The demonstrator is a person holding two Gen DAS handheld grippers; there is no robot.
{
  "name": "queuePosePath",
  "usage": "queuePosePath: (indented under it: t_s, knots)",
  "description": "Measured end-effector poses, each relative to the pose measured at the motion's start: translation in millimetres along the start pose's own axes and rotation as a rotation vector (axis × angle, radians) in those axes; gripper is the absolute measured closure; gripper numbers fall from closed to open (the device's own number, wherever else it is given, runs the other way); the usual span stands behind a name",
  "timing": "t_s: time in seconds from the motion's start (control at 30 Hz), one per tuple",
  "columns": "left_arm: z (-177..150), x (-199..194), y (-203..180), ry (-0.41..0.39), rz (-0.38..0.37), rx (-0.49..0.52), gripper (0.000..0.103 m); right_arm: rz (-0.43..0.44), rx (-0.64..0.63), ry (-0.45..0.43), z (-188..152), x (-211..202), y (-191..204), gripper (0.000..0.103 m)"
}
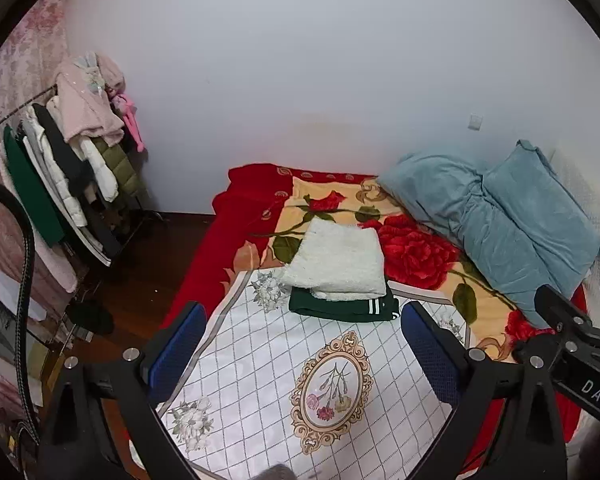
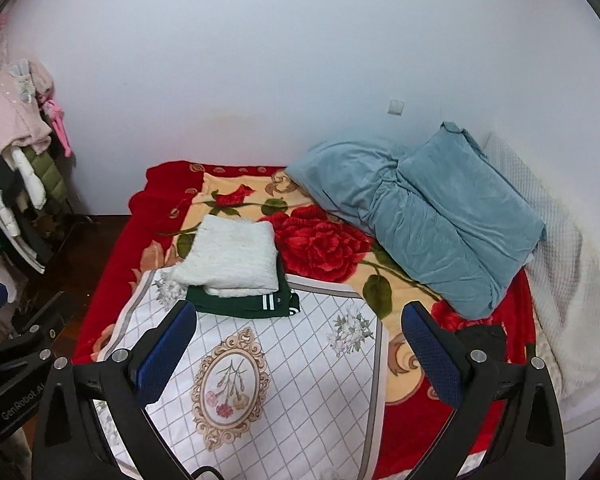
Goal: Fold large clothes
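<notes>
Both pairs of jaws stand wide apart and hold nothing. Taking the white checked cloth [image 1: 260,364] spread on the bed as the landmark: the left gripper [image 1: 300,352] hangs above the cloth's near half, its blue pads [image 1: 176,350] framing the oval flower medallion, and the right gripper [image 2: 300,354] hovers just to its right, over the cloth's right side and the red rose blanket [image 2: 324,248] beyond the edge.

From left to right across the cloth's far edge, a stack of 2 folded garments sits there: a white fleecy garment [image 1: 340,258] lies on top of a dark green garment [image 1: 340,308] with white stripes at its cuff. The stack is ahead of both grippers, well clear of the fingertips and touching neither. Farther right, off the cloth, a bulky blue quilt [image 2: 432,216] lies bunched against the wall side of the bed. A small dark item near the right gripper's right finger is too hidden to identify.

As a judgement, the fleecy piece is soft, light and thick, so it should compress under the pads and not slip; a grip on a folded edge or a corner, through all layers, would keep it from unfolding. The green garment looks thinner and smoother, likelier to slide. No unfolded garment is visible on the cloth, and none lies between the jaws.
</notes>
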State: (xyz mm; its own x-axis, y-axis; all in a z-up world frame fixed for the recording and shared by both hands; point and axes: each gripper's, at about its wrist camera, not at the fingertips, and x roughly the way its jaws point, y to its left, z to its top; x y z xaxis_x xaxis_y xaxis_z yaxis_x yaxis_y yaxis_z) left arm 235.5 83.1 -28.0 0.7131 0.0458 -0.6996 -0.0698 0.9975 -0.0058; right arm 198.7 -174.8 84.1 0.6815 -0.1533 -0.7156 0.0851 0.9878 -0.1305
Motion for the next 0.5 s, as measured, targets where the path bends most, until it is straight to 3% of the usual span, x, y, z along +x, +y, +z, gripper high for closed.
queuePosePath:
  t_s: [0.5]
  knots:
    - [-17,-66,1,-0.015,0.017,-0.023,0.003,0.015,-0.009,-0.053,-17,-101,-16,0.000]
